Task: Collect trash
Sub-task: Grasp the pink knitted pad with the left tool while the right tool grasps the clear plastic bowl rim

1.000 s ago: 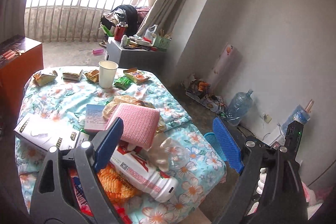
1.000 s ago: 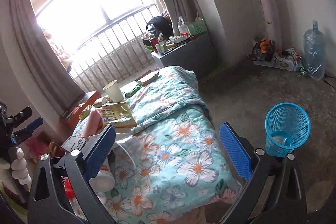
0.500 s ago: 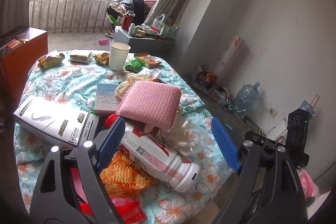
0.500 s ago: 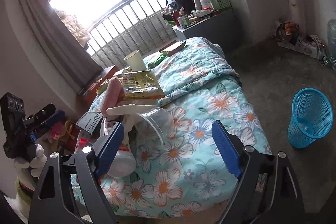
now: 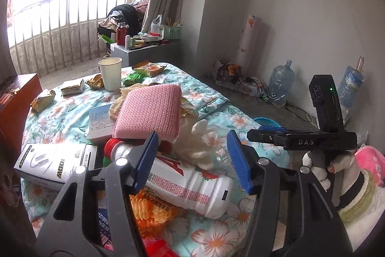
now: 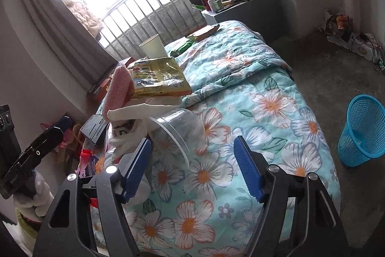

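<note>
Left wrist view
- Left gripper (image 5: 192, 160): its jaws stand apart and have just been closing; the white bottle lies between and beyond them, and no pad presses on it.
- White bottle (image 5: 187, 182): on its side on the floral bed cover (image 5: 60, 117), red cap to the left, resting on an orange snack bag (image 5: 154, 211).
- Pink sponge (image 5: 149, 110): tilted on the heap just behind the bottle.
- Paper cup (image 5: 110, 74): upright farther back, snack wrappers around it.
- White box (image 5: 53, 163): left of the bottle.

Right wrist view
- Right gripper (image 6: 192, 163): jaws apart, just been closing, nothing clamped; the rim of the clear plastic cup (image 6: 180, 134) lies close to the left pad.
- Clear plastic cup: tipped on its side on the bed, against a white cloth (image 6: 134, 112).
- Yellow packet (image 6: 158, 78): on top of the heap, beside the pink sponge.
- Blue basket (image 6: 361, 134): on the floor to the right, well apart from the bed.
</note>
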### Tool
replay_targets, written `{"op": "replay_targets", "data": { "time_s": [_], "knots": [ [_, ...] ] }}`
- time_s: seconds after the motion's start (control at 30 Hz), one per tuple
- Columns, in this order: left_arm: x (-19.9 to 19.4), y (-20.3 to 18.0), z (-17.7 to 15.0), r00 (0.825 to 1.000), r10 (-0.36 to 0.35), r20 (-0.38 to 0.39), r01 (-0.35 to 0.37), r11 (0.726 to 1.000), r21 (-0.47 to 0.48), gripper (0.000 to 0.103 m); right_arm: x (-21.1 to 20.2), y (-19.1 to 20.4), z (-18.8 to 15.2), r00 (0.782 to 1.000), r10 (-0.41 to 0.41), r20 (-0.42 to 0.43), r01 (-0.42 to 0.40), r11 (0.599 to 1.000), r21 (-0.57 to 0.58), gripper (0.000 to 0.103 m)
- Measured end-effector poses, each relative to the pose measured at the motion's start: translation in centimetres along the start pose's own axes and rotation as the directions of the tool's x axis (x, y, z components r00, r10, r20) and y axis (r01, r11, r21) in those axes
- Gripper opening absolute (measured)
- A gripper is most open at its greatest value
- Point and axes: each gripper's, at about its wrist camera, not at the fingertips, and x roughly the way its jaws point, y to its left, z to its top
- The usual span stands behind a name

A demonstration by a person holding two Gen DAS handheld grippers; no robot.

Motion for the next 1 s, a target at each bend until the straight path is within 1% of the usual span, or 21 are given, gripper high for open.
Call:
{"op": "replay_targets", "data": {
  "time_s": [0.07, 0.2, 0.3, 0.4, 0.47, 0.6, 0.7, 0.73, 0.8, 0.83, 0.87, 0.9, 0.97, 1.0],
  "knots": [
    [0.5, -0.6, 0.3, 1.0, 0.019, 0.003, -0.019, 0.999, 0.042, 0.051, 0.3, 0.1, 0.1, 1.0, 0.003, -0.002, -0.003, 1.0, -0.005, 0.068],
    [2.6, -0.9, 0.9, 0.992, 0.122, -0.025, -0.119, 0.989, 0.092, 0.051, 1.1, 0.4, 0.3, 1.0, -0.009, -0.007, 0.009, 1.0, -0.021, 0.067],
    [4.6, -0.3, 1.1, 0.98, 0.19, -0.066, -0.181, 0.976, 0.12, 0.051, 1.7, 0.5, 0.3, 1.0, -0.011, -0.02, 0.011, 1.0, -0.028, 0.065],
    [6.5, 0.0, 1.2, 0.967, 0.238, -0.095, -0.221, 0.962, 0.163, 0.051, 2.3, 0.5, 0.2, 0.999, -0.011, -0.032, 0.01, 1.0, -0.028, 0.065],
    [7.4, 0.1, 1.3, 0.961, 0.255, -0.107, -0.233, 0.956, 0.181, 0.052, 2.6, 0.5, 0.2, 0.999, -0.014, -0.036, 0.013, 1.0, -0.028, 0.064],
    [8.6, 0.3, 1.4, 0.945, 0.306, -0.118, -0.279, 0.939, 0.202, 0.052, 3.2, 0.4, 0.3, 0.999, -0.017, -0.045, 0.016, 1.0, -0.021, 0.063],
    [8.8, 0.5, 1.3, 0.937, 0.327, -0.122, -0.298, 0.931, 0.211, 0.051, 3.8, 0.4, 0.5, 0.998, -0.018, -0.053, 0.017, 1.0, -0.017, 0.057],
    [8.7, 0.5, 1.3, 0.937, 0.329, -0.12, -0.3, 0.93, 0.213, 0.045, 3.9, 0.4, 0.5, 0.998, -0.018, -0.055, 0.017, 1.0, -0.013, 0.054],
    [8.4, 0.6, 1.2, 0.938, 0.326, -0.118, -0.296, 0.931, 0.215, 0.04, 4.0, 0.2, 0.6, 0.998, -0.014, -0.059, 0.014, 1.0, -0.004, 0.049],
    [8.2, 0.6, 1.3, 0.939, 0.323, -0.116, -0.295, 0.931, 0.214, 0.037, 4.0, 0.2, 0.6, 0.998, -0.015, -0.061, 0.015, 1.0, -0.002, 0.045],
    [8.0, 0.7, 1.3, 0.94, 0.322, -0.113, -0.294, 0.932, 0.212, 0.034, 4.0, 0.2, 0.6, 0.998, -0.02, -0.062, 0.02, 1.0, -0.001, 0.041],
    [7.7, 0.7, 1.3, 0.94, 0.324, -0.108, -0.297, 0.932, 0.21, 0.031, 4.0, 0.2, 0.5, 0.998, -0.025, -0.065, 0.025, 1.0, 0.001, 0.038],
    [7.2, 0.9, 1.3, 0.939, 0.331, -0.097, -0.306, 0.929, 0.206, 0.026, 4.1, 0.0, 0.4, 0.997, -0.025, -0.073, 0.026, 1.0, 0.014, 0.029],
    [7.0, 1.0, 1.3, 0.938, 0.334, -0.092, -0.311, 0.929, 0.202, 0.024, 4.1, -0.2, 0.4, 0.997, -0.024, -0.075, 0.026, 0.999, 0.023, 0.027]
  ]
}}
